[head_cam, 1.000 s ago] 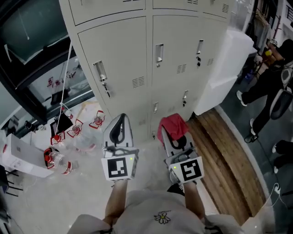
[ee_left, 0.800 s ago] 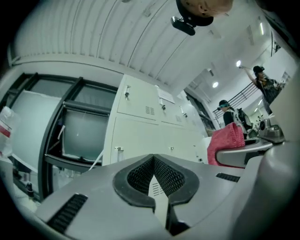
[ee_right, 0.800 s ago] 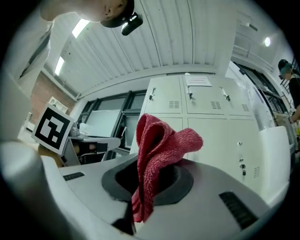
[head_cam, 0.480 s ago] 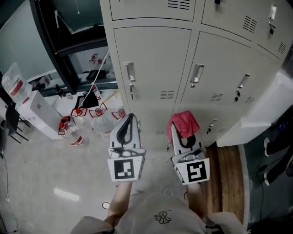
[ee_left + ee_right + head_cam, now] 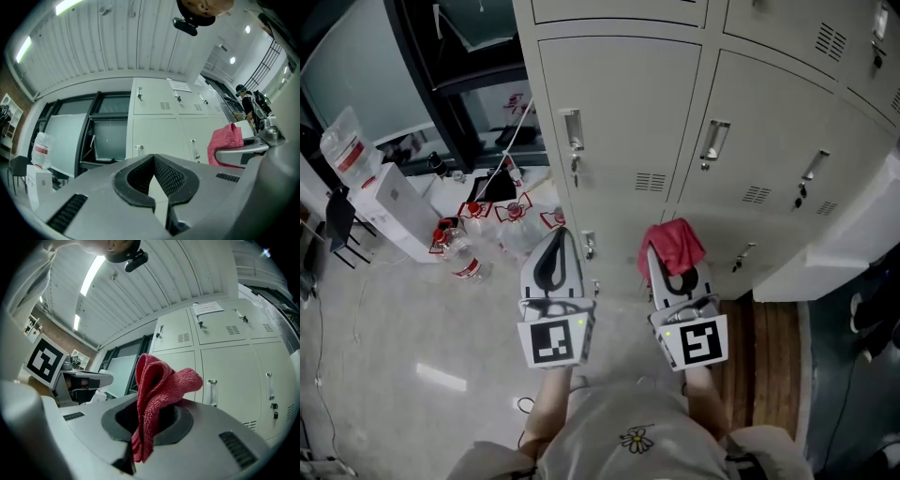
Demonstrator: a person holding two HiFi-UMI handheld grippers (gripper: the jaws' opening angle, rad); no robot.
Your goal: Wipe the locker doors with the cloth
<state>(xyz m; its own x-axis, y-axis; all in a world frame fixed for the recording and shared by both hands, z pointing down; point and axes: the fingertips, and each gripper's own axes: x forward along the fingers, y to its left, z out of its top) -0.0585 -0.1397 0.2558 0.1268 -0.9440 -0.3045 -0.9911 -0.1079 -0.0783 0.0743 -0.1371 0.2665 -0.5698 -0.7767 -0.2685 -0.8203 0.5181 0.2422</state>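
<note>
A bank of beige metal locker doors (image 5: 623, 122) with silver handles and vents stands in front of me. My right gripper (image 5: 667, 255) is shut on a red cloth (image 5: 671, 246), which bunches up out of its jaws (image 5: 159, 390) a short way off the lockers (image 5: 225, 357). Beside it, my left gripper (image 5: 557, 246) is shut with nothing in it; its black pads (image 5: 164, 176) meet at the tips. The red cloth (image 5: 226, 143) shows at the right of the left gripper view, with the lockers (image 5: 164, 122) beyond.
Plastic water bottles (image 5: 467, 265) and a white box (image 5: 398, 211) lie on the pale floor at left, below a dark-framed window (image 5: 441, 66). A white block (image 5: 853, 244) stands right of the lockers, above a wooden floor strip (image 5: 773, 337). A person (image 5: 243, 96) stands far right.
My head view has swung left and closer to the lockers. Both grippers keep their pose, the right still holding the cloth.
</note>
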